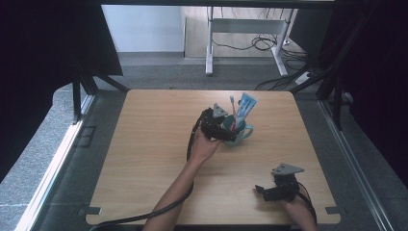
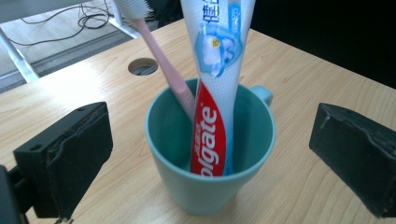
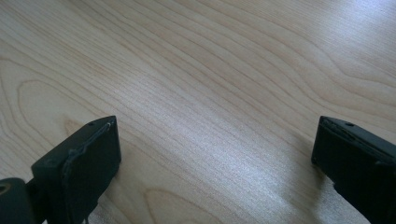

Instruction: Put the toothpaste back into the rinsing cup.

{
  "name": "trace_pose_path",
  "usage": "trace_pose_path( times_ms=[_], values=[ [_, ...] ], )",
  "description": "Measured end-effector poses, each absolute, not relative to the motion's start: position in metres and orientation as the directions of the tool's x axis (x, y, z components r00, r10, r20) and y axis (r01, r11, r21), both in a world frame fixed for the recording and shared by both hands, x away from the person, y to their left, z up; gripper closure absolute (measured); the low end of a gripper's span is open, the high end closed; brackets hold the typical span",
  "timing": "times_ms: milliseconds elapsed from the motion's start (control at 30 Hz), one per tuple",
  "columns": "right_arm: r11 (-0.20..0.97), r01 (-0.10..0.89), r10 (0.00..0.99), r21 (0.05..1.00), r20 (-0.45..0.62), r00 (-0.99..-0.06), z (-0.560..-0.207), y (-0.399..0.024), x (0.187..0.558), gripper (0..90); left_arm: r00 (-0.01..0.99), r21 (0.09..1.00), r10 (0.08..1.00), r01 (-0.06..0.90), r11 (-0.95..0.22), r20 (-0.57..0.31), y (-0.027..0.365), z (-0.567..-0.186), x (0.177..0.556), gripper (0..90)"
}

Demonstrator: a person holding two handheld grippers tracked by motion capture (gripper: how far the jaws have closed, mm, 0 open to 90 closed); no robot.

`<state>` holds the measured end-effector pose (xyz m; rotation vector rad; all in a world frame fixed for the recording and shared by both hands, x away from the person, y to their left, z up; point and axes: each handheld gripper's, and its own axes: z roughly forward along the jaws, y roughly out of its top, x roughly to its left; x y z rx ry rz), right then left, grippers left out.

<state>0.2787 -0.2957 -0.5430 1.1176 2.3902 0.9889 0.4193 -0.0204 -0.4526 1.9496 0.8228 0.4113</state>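
A teal mug [image 1: 242, 135] stands near the middle of the wooden table [image 1: 154, 144]. Upright in it are a red, white and blue toothpaste tube [image 1: 246, 108] and a pink toothbrush [image 1: 233, 114] with its white head up. My left gripper [image 1: 222, 129] is at the mug's left side. In the left gripper view the mug [image 2: 210, 186], the tube [image 2: 217, 70] and the toothbrush [image 2: 161, 60] sit between the wide jaws of the left gripper [image 2: 212, 158], which is open and touches nothing. My right gripper [image 1: 263, 189] rests near the front right edge. The right gripper [image 3: 210, 172] is open over bare wood.
A round cable hole [image 2: 142, 66] lies in the tabletop behind the mug. Beyond the table's far edge stand white desk legs [image 1: 210, 48] and loose cables [image 1: 262, 44] on the floor. Dark frame posts [image 1: 77, 96] flank both sides.
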Motion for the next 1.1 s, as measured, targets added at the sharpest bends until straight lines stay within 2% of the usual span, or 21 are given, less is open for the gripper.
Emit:
trace_pose_path(
  times_ms=[1100],
  values=[
    [0.454,0.544,0.767,0.706,0.001,-0.641,-0.543,-0.296,0.279,0.7,0.711,0.861,0.700,0.398,-0.317,-0.071,0.042,-0.454,0.387,0.0]
  ],
)
